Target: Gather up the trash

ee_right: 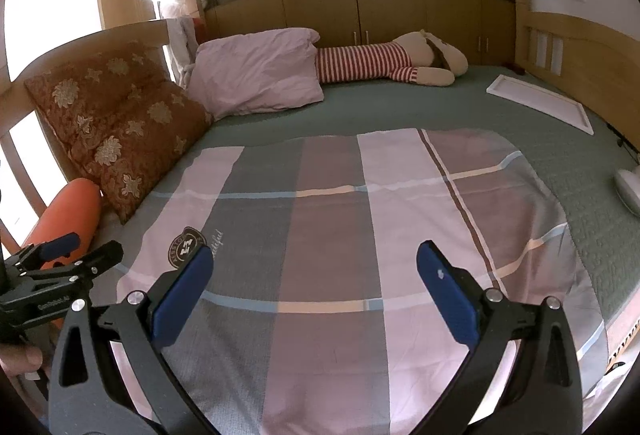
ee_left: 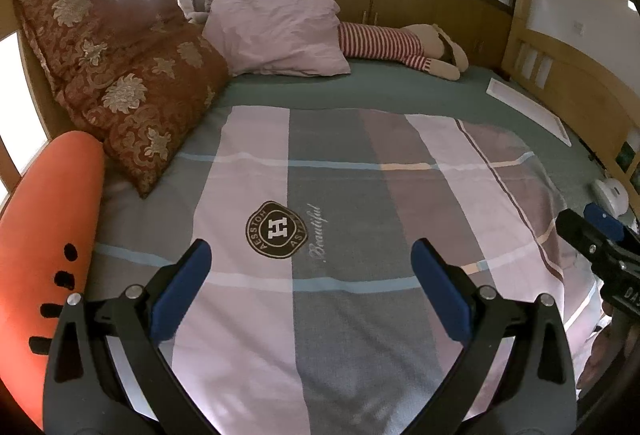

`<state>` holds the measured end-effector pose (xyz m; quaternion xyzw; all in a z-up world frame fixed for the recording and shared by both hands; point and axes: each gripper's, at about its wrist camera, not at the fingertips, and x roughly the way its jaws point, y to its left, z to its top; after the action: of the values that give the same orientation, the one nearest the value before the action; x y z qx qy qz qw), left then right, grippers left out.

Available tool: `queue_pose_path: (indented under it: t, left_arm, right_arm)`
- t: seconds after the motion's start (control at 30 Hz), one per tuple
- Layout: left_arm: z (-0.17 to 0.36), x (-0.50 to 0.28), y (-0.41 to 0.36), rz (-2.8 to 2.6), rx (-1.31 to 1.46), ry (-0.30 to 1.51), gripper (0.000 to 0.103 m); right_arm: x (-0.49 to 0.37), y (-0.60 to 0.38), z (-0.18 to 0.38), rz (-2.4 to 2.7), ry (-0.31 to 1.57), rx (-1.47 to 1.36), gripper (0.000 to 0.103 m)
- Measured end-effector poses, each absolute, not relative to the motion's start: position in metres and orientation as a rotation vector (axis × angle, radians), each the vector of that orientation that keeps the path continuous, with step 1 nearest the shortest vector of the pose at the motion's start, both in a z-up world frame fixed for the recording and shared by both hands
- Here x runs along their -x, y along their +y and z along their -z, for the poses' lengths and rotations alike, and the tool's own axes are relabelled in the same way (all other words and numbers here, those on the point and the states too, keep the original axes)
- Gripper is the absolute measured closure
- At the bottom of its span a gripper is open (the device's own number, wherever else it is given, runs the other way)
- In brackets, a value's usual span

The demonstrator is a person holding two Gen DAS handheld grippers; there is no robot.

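Note:
I see no plain piece of trash in either view. My left gripper (ee_left: 311, 255) hovers open over the checked blanket (ee_left: 340, 195) on the bed, nothing between its blue pads. My right gripper (ee_right: 316, 255) is open too, above the same blanket (ee_right: 340, 215), and is empty. The right gripper (ee_left: 596, 239) also shows at the right edge of the left wrist view. In the right wrist view the left gripper (ee_right: 64, 255) appears at the far left. A flat white panel (ee_right: 540, 101) lies on the green sheet at the far right. A white rounded object (ee_right: 628, 187) lies at the bed's right edge.
Two red floral cushions (ee_left: 120, 75), a pink pillow (ee_left: 276, 35) and a striped plush toy (ee_left: 400, 47) lie along the far and left sides. An orange bolster (ee_left: 44, 255) lies at the near left. Wooden headboard and cabinets (ee_right: 360, 15) surround the bed.

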<state>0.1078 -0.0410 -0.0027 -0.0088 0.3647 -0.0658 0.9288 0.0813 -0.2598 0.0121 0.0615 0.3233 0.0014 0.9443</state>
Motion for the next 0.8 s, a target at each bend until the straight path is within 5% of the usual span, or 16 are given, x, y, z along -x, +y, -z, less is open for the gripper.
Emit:
queue_pose_path:
  t: [0.8]
  left_arm:
    - [-0.012,-0.108,-0.042,0.104,0.010,0.701,0.003]
  right_arm:
    - [-0.082,-0.259,-0.010,-0.004,0.665,-0.122,0.004]
